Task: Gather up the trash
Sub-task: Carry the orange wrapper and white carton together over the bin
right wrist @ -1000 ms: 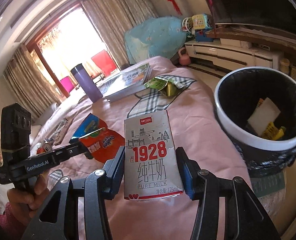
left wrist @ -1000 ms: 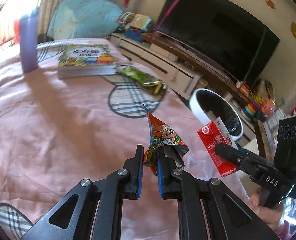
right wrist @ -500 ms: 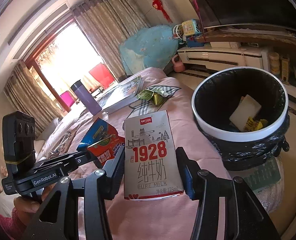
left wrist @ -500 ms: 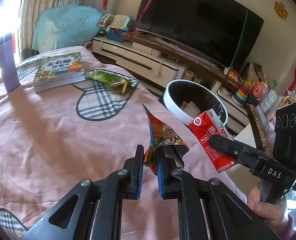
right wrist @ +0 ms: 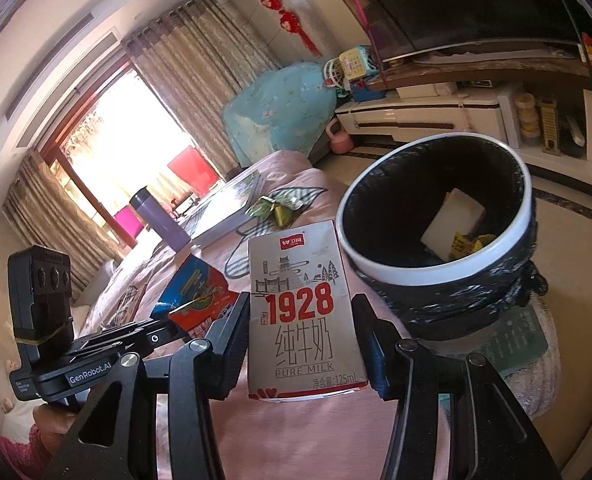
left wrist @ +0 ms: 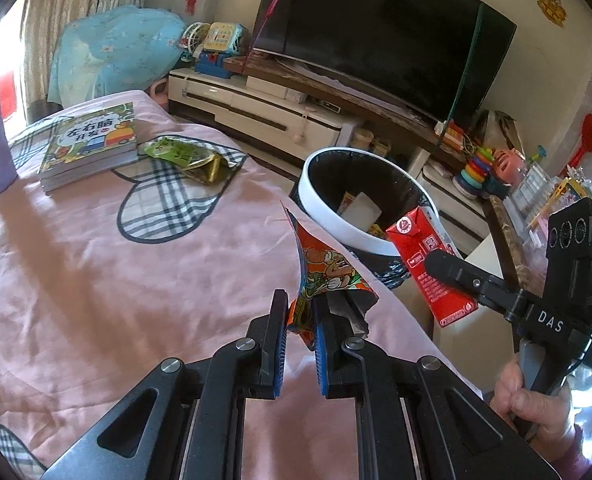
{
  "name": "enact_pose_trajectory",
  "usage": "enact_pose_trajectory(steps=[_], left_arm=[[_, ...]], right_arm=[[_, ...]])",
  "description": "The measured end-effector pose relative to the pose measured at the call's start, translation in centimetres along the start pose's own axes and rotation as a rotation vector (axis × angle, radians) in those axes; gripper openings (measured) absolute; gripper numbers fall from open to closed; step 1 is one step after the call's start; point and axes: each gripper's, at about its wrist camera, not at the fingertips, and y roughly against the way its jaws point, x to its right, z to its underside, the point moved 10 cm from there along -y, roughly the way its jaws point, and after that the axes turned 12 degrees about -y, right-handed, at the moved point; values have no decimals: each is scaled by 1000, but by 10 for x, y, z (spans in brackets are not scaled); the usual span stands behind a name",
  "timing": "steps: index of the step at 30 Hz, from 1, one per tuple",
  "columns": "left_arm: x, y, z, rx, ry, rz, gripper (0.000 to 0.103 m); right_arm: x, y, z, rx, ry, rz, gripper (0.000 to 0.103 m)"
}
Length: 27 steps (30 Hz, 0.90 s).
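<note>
Both tongs had trash in them. The left tongs (left wrist: 299, 312) were pinching an orange snack wrapper (left wrist: 324, 276), which stuck up from between the fingers. The right tongs (right wrist: 301, 316) were clamped on a milk carton (right wrist: 301, 312), upright. The bin (right wrist: 495, 256) sat just ahead and right of them, off the edge of the pink bedspread (left wrist: 96, 272). A green wrapper (left wrist: 188, 158) lay further ahead beside a book (left wrist: 90, 142).
</note>
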Motion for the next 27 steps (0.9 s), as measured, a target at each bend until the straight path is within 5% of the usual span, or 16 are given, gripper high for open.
enact_pose_trajectory(steps=[27], left_arm=[[37,-62,-69,28,-72,18,10]], right_arm=[[44,17,-72,102,-34,73,50]])
